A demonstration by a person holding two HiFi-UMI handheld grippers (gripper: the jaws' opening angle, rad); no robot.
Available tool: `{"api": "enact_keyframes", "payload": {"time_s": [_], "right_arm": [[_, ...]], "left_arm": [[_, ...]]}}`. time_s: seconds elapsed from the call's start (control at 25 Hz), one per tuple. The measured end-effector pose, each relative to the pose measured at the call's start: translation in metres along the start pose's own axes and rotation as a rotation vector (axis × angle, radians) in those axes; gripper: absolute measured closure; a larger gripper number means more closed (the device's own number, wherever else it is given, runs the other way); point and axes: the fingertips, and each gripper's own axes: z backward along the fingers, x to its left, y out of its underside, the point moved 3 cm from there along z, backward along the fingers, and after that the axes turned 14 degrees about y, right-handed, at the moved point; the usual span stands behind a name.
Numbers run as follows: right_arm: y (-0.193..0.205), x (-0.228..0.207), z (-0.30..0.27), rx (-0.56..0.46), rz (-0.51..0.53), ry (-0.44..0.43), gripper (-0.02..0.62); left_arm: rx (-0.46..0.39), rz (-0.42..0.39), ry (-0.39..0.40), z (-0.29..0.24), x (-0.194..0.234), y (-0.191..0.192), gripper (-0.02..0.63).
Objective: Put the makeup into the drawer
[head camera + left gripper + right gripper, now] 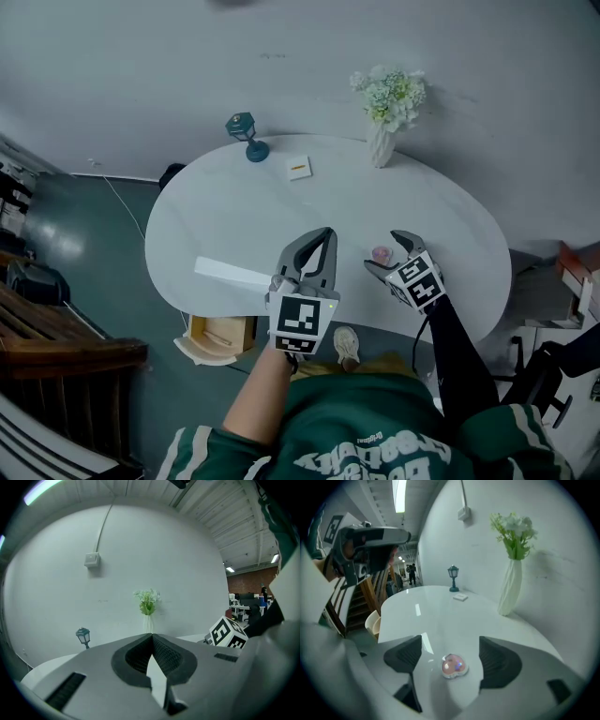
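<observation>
Near the front edge of the white table (234,216) lies the makeup (453,665), a small pink heart-shaped compact. It sits flat on the glossy top, directly between the widely spread jaws of the right gripper (387,251). The pads stand on either side of it and neither touches it, so nothing is held. The left gripper (323,246) hovers just to its left with its jaws pressed together and empty. The open drawer (217,336) hangs below the table's edge, further left and well apart from the compact. The likely trouble is the grip. The compact looks low, rounded and slick, so pads that close too high could ride over it or squirt it sideways across the shiny surface. With the table's edge so near, a nudge could send it to the floor. The carry must also pass the left gripper, which could knock a loosely pinched compact free.
</observation>
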Motion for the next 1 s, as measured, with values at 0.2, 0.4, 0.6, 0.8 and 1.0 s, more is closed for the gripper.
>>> {"api": "enact_keyframes", "payload": {"time_s": [0.2, 0.4, 0.6, 0.8, 1.0], "right_arm": [[0.035, 0.011, -0.023, 0.108, 0.036, -0.035, 0.182], [0.053, 0.013, -0.035, 0.159, 0.048, -0.038, 0.177], [0.055, 0.014, -0.035, 0.154, 0.046, -0.044, 0.175], [0.055, 0.012, -0.033, 0.181, 0.055, -0.035, 0.257], [0.054, 0.013, -0.031, 0.204, 0.047, -0.023, 0.360]], "left_arm": [[0.019, 0.007, -0.012, 0.008, 0.001, 0.009, 0.606], [0.032, 0.006, -0.019, 0.013, 0.002, 0.014, 0.607], [0.035, 0.009, -0.021, 0.016, 0.002, 0.015, 0.607], [0.038, 0.005, -0.013, 0.016, -0.001, 0.017, 0.607], [0.037, -0.005, -0.012, 0.020, -0.003, 0.017, 0.607]]}}
